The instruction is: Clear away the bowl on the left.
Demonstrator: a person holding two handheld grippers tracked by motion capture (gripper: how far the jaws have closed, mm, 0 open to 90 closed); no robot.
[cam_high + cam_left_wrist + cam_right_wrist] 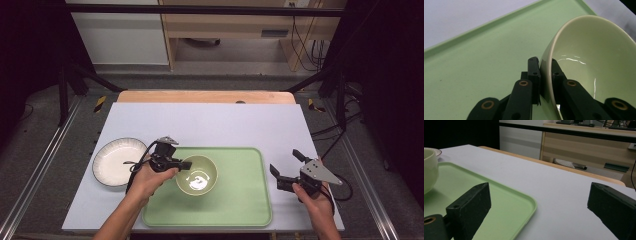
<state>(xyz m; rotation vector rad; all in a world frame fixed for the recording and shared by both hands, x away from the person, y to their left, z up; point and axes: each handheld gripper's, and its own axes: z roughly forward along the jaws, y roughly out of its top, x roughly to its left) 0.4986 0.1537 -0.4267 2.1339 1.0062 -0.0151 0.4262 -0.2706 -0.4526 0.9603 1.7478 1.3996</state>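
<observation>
A pale green bowl (197,175) sits on the left half of a green tray (240,200). My left gripper (184,164) is shut on the bowl's left rim, one jaw inside and one outside. The left gripper view shows the same clamp close up: the bowl (586,57) with its wall pinched between the fingers (533,72), above the tray (474,62). My right gripper (286,163) stands open and holds nothing, just off the tray's right edge. Its view shows the tray's corner (524,202) and the bowl (429,170) at far left.
A white plate (116,161) with a dark rim lies on the white table cover (210,120), left of the tray. The table's wooden far edge (205,96) is bare. Black frame bars and cables stand around the table.
</observation>
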